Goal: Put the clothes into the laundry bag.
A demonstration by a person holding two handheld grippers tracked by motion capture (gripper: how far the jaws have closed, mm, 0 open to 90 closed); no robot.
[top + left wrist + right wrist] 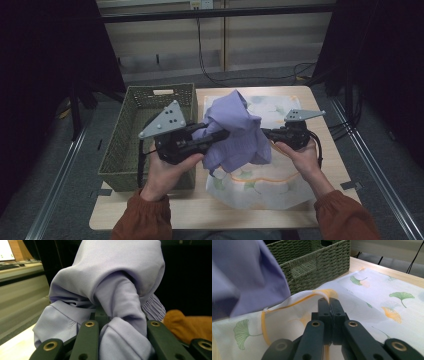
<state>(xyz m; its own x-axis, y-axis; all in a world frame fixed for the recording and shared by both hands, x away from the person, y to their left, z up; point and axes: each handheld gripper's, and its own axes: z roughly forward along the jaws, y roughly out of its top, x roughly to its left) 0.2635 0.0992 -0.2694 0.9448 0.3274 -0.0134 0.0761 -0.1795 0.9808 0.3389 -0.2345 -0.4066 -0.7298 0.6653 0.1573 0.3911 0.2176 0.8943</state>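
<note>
Cloth everywhere here: a lilac garment [235,132], smooth and matte with soft rounded folds, is bunched up and lifted above the tabletop [200,207], hanging between the two hands. In the left gripper view a thick twist of it runs down between the black jaws, which press on it at a narrow gap; a gathered, pleated edge peeks out at the right of that view. The left gripper [220,134] is matte black, with brass-ringed screw holes on its links and a grey three-cornered plate on top.

The right gripper [265,133] comes in from the other side, jaws fully together; the right gripper view shows them pinching the yellow-piped edge of a thin white printed cloth [280,187], which is patterned with green and yellow ginkgo leaves and lies spread over the pale wood tabletop under the garment.

Beside it, at the left, stands a rectangular green woven basket [131,131], coarse rope-like weave, with a cut-out handle in its wall. No writing can be read anywhere.
</note>
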